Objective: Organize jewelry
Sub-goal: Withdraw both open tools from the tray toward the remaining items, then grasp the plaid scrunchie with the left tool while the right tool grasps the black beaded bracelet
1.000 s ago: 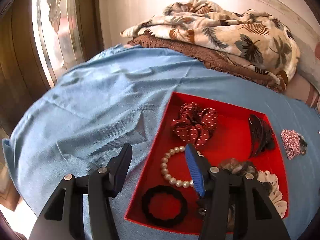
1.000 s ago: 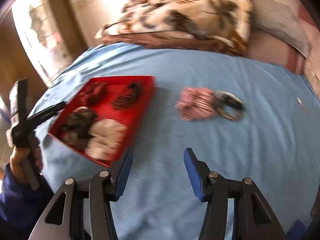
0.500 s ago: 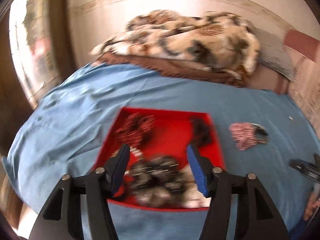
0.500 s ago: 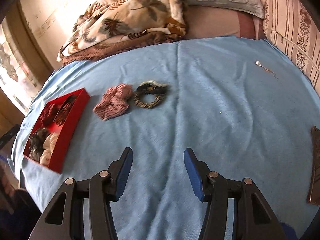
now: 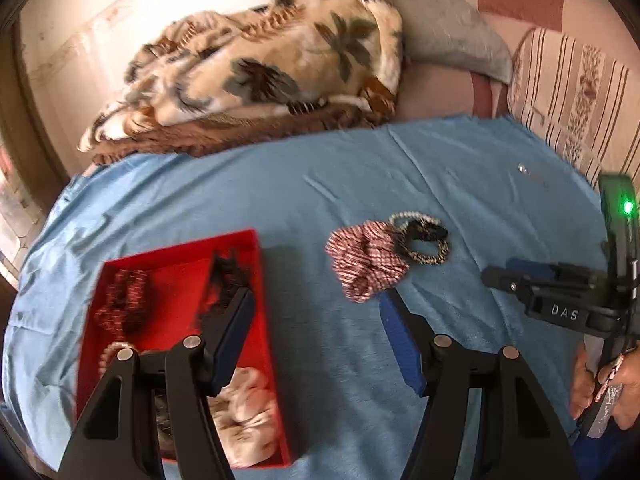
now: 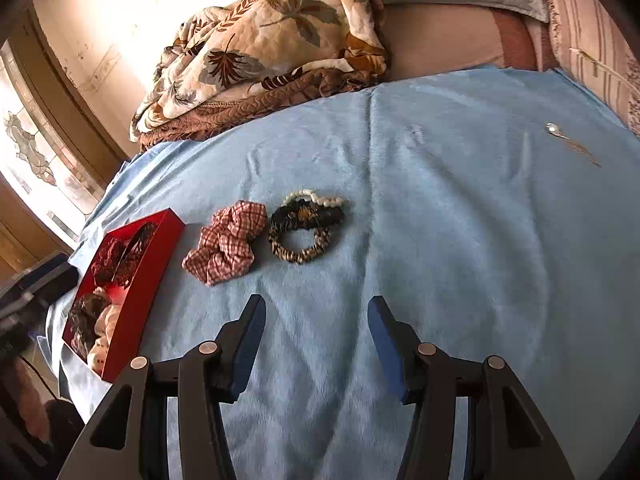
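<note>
While the left gripper (image 5: 316, 336) hangs empty beside the red tray (image 5: 256, 236), its jaws just widened, the checked scrunchie (image 5: 366, 264) lies ahead on the blue sheet (image 5: 240, 196), likely the next pick. From the right wrist, the right gripper (image 6: 316, 344) is released too, short of the leopard-print scrunchie (image 6: 300, 240); reaching needs a forward descent.

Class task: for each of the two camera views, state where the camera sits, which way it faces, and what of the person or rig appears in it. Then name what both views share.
Left wrist: on the left gripper, jaws just opening, facing down over the red tray; right gripper and hand show.
Right wrist: on the right gripper, facing down the blue sheet.
Shared: tray, checked scrunchie, leopard scrunchie.
</note>
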`<state>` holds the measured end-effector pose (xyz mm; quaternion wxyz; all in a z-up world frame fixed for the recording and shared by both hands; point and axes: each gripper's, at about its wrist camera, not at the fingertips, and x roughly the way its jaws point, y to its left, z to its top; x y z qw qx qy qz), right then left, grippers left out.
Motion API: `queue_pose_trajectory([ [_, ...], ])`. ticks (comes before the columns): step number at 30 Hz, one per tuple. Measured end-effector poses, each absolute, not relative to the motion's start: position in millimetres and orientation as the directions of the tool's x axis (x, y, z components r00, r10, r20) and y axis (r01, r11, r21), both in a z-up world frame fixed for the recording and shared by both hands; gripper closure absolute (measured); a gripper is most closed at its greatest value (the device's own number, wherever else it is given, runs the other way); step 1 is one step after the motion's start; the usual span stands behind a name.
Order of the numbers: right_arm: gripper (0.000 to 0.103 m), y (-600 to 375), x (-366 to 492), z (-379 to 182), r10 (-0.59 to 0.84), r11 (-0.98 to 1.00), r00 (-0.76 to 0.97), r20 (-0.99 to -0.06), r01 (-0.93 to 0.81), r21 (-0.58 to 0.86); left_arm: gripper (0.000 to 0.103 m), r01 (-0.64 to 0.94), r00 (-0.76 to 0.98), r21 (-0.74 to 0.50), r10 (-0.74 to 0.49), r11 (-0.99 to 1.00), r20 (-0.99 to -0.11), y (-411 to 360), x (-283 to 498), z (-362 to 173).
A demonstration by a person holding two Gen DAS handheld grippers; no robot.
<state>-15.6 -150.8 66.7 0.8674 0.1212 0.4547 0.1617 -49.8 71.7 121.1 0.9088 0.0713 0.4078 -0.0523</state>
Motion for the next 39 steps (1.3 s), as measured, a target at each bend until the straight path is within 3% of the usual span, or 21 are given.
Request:
queue_pose_trajectory([
  [7, 0.049, -134, 19, 63, 0.394, 0.919, 0.544, -0.741, -0.240, 0.312, 0.039, 0.105, 0.541, -0.004, -0.061, 0.995, -0.839, 69, 4, 78],
  [15, 0.050, -104, 47, 69, 0.457, 0.884, 0.540, -0.707, -0.362, 0.296, 0.039, 0.072, 0.476, -0.032, -0.063, 0.997, -0.877, 65, 49, 45],
  [17, 0.057, -97, 54, 63, 0.455, 0.882, 0.526, -0.719, -0.378, 0.281, 0.041, 0.069, 0.467, -0.039, -0.067, 0.997, -0.882, 63, 55, 39],
  [18, 0.064, -95, 59, 58, 0.451, 0.882, 0.513, -0.731, -0.381, 0.277, 0.044, 0.069, 0.460, -0.046, -0.073, 0.997, -0.885, 63, 57, 36],
  [20, 0.071, -94, 64, 49, 0.432, 0.890, 0.498, -0.752, -0.371, 0.265, 0.069, 0.072, 0.446, -0.056, -0.082, 0.996, -0.891, 60, 62, 31],
  [21, 0.081, -94, 67, 44, 0.416, 0.896, 0.488, -0.767, -0.362, 0.256, 0.075, 0.069, 0.453, -0.041, -0.067, 0.997, -0.889, 59, 62, 31],
  [22, 0.095, -96, 68, 40, 0.405, 0.901, 0.479, -0.779, -0.353, 0.252, 0.089, 0.075, 0.454, -0.042, -0.072, 0.996, -0.888, 58, 60, 33],
  [24, 0.101, -101, 68, 38, 0.391, 0.910, 0.477, -0.787, -0.327, 0.254, 0.092, 0.083, 0.445, -0.061, -0.091, 0.995, -0.891, 57, 55, 35],
  [38, 0.101, -161, 16, 77, 0.464, 0.878, 0.549, -0.695, -0.178, 0.445, 0.092, 0.149, 0.466, -0.179, -0.228, 0.973, -0.855, 53, -34, 67],
  [39, 0.096, -158, 16, 76, 0.462, 0.879, 0.547, -0.698, -0.179, 0.442, 0.092, 0.151, 0.454, -0.174, -0.225, 0.973, -0.862, 52, -36, 62],
])
